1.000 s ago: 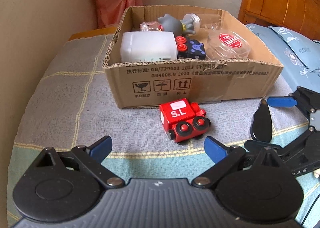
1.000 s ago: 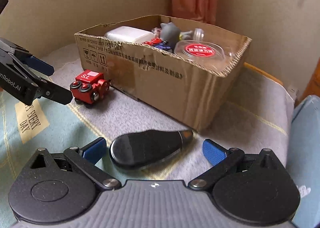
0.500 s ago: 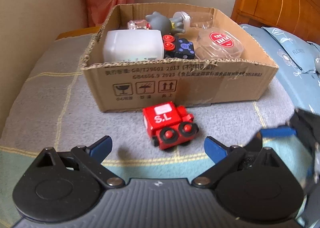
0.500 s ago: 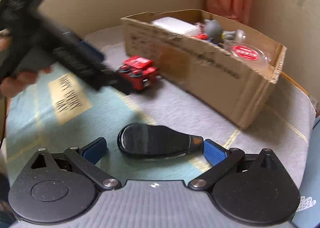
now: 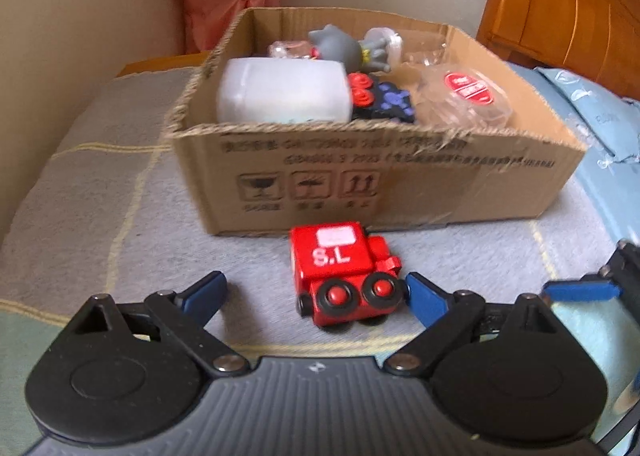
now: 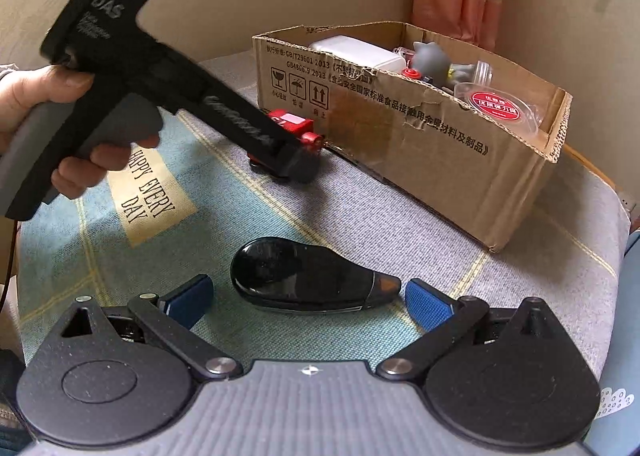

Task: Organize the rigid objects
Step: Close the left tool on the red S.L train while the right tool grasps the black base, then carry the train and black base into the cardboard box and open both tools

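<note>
A red toy train (image 5: 344, 276) marked "S.L" stands on the blanket in front of the cardboard box (image 5: 400, 183). My left gripper (image 5: 316, 296) straddles it, jaws closing. The right pad is at the train's front end and the left pad is still apart from it. The right wrist view shows that gripper (image 6: 296, 159), held in a hand, low over the train (image 6: 288, 121). A glossy black teardrop-shaped object (image 6: 304, 280) lies flat between the fingers of my open right gripper (image 6: 308, 302), clear of both pads. One blue finger of the right gripper (image 5: 580, 290) shows at the left view's right edge.
The box (image 6: 420, 143) holds a white container (image 5: 280, 91), a grey cat figure (image 5: 336, 43), a black dotted block (image 5: 384, 99) and a clear red-labelled tub (image 5: 468, 91). A wooden headboard (image 5: 560, 7) and a blue pillow (image 5: 592, 111) lie to the right. Walls close in behind and left.
My left gripper has come forward, so the train now sits between its fingers, and its jaws have narrowed a little. The right gripper has swung, bringing the black object between its fingers.
</note>
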`<action>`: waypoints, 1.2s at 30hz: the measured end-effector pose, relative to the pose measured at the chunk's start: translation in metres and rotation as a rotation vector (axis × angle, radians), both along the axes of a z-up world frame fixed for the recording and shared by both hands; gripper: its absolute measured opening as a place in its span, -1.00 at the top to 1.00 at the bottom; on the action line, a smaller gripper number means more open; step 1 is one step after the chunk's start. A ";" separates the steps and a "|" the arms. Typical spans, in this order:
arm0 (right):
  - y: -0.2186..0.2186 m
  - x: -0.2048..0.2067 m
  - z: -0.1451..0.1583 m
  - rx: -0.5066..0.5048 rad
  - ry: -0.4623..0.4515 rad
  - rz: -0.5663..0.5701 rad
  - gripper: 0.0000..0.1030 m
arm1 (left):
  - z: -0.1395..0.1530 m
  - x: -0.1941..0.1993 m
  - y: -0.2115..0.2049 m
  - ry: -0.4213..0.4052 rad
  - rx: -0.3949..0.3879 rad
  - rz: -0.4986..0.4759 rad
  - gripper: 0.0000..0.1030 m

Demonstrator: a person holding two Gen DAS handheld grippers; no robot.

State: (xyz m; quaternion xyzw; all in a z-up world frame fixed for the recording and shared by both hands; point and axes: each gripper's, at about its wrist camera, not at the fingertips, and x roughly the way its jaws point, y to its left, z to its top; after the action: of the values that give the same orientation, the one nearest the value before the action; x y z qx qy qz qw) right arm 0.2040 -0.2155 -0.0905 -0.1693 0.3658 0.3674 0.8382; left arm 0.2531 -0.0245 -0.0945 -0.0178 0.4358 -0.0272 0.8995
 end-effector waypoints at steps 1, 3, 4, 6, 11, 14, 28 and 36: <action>0.000 0.000 0.000 -0.001 0.001 -0.001 -1.00 | 0.000 -0.001 0.001 0.001 0.015 0.000 -0.83; 0.001 -0.001 0.000 -0.002 0.001 -0.010 -1.00 | -0.001 -0.003 0.003 -0.004 0.017 -0.006 -0.83; 0.001 -0.001 0.000 0.000 0.000 -0.017 -1.00 | -0.001 -0.002 0.003 -0.008 0.014 -0.008 -0.83; 0.003 -0.001 0.000 0.004 -0.004 -0.027 -1.00 | -0.001 -0.001 0.001 -0.013 0.015 -0.016 -0.80; 0.004 0.003 -0.001 0.008 -0.010 -0.045 -1.00 | 0.001 0.002 -0.005 -0.030 0.013 -0.056 -0.67; 0.005 0.004 -0.002 0.010 -0.009 -0.059 -1.00 | 0.002 0.001 -0.006 -0.039 0.027 -0.078 -0.52; 0.009 -0.004 0.005 -0.014 0.005 -0.161 -0.80 | 0.009 0.007 -0.002 -0.014 0.010 -0.197 -0.11; 0.006 -0.009 0.019 -0.012 0.006 -0.169 -0.80 | 0.021 -0.004 0.002 0.017 0.004 -0.283 -0.10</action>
State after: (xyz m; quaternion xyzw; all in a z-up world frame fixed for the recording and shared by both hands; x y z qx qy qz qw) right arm 0.1946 -0.2093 -0.0716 -0.1418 0.3835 0.2937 0.8640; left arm 0.2489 -0.0225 -0.0731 0.0455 0.4417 -0.1528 0.8829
